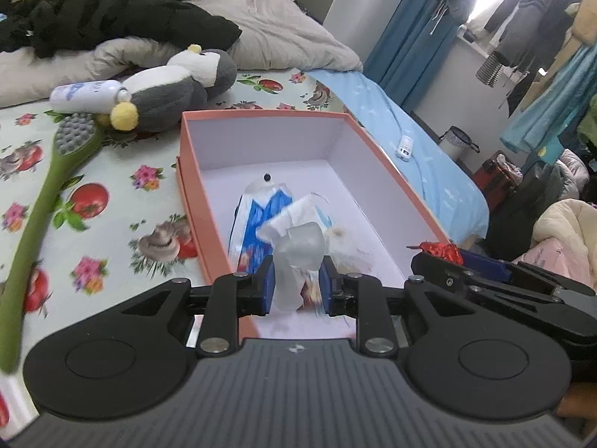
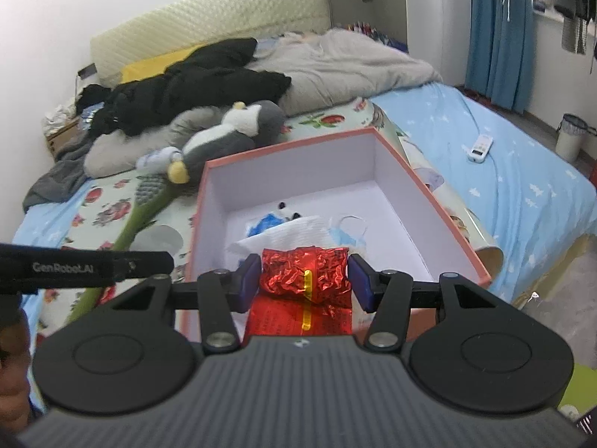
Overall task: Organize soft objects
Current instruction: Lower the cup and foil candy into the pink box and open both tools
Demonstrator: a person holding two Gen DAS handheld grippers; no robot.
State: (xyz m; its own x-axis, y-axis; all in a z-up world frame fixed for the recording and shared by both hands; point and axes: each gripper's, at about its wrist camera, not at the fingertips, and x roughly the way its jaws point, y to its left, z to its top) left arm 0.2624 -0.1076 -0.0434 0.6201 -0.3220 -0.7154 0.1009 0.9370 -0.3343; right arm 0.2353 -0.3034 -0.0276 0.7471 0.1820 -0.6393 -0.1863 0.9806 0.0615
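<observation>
An open orange box (image 1: 194, 201) with a white inside stands on the bed; it also shows in the right wrist view (image 2: 447, 220). My left gripper (image 1: 296, 283) is shut on a clear plastic bag (image 1: 298, 257) with blue and white soft items, held over the box's near end. My right gripper (image 2: 304, 283) is shut on a crinkled red foil packet (image 2: 306, 272) at the box's near edge. A white tissue (image 2: 287, 237) and a blue item (image 2: 266, 222) lie inside the box. A grey and white plush penguin (image 1: 168, 89) lies beyond the box.
A green long-handled brush (image 1: 44, 194) and a white bottle (image 1: 87, 93) lie left of the box. Black clothes (image 1: 112, 11) and a grey blanket (image 2: 343, 63) are piled at the bed's head. A white remote (image 2: 480, 147) lies on the blue sheet at right.
</observation>
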